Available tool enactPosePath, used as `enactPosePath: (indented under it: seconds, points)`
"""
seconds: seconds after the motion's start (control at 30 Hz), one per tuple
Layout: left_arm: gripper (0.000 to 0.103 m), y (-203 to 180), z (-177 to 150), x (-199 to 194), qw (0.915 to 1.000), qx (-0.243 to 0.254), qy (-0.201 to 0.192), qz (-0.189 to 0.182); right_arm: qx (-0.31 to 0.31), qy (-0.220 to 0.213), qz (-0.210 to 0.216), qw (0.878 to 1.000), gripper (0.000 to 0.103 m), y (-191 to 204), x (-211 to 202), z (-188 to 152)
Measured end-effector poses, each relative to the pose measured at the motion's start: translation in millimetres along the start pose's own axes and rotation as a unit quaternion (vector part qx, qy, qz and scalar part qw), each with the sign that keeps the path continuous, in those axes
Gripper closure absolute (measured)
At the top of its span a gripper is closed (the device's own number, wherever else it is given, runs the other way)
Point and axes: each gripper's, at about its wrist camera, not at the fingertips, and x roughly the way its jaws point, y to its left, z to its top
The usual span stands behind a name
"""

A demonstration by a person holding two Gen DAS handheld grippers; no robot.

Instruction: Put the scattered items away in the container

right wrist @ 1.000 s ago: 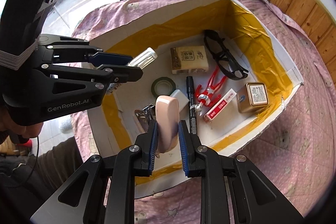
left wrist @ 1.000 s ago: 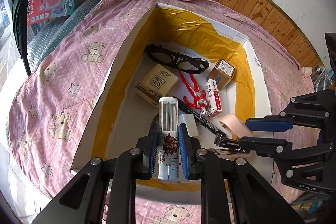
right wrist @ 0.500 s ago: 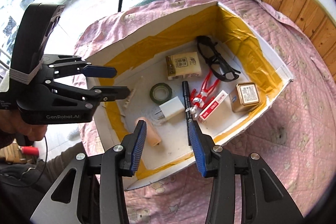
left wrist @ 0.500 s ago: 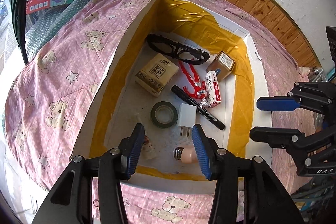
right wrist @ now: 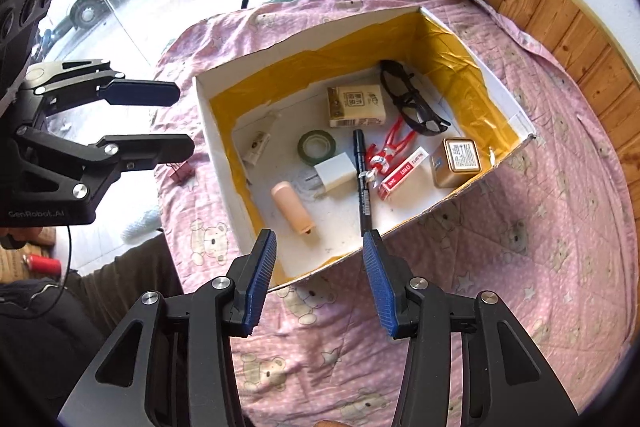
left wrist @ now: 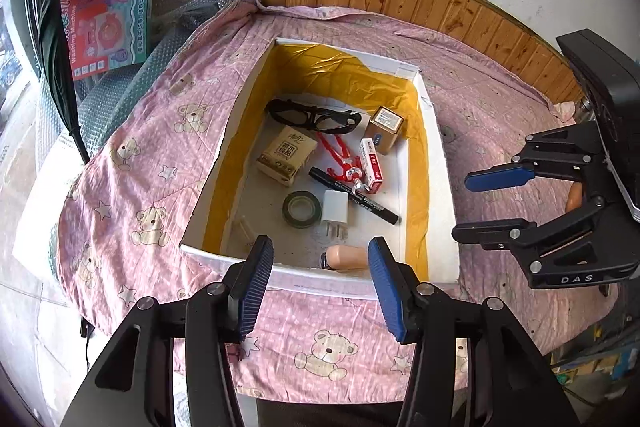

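Left gripper (left wrist: 320, 263) spread wide, empty, held above near rim of box (left wrist: 440, 163). Right gripper (right wrist: 318, 259) likewise spread wide, holding nothing, touching nothing.

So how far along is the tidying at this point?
Nearly done. The box already holds the glasses, marker, tape, charger, peach case and the rest. Nothing is in hand: left gripper and right gripper are both open. Left: a binder clip on the cloth beside the box.
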Motion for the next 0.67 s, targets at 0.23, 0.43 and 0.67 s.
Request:
enactPosePath:
  seconds: [0.23,0.43,0.67]
  points:
    - [0.052,-18,-7,-27,0.9997,0.005,-0.021,-0.006,0.002,-0.009,-0.022,1.000,0.054,10,-22,-6]
    - [0.051,-31,-13,-48,0.9992,0.014,-0.037,-0.003,-0.010,-0.014,-0.024,1.000,0.054,24,-35,-16]
    - [0.051,-41,-22,-61,0.9988,0.019,-0.046,0.000,-0.031,-0.027,-0.030,0.999,0.053,41,-47,-23]
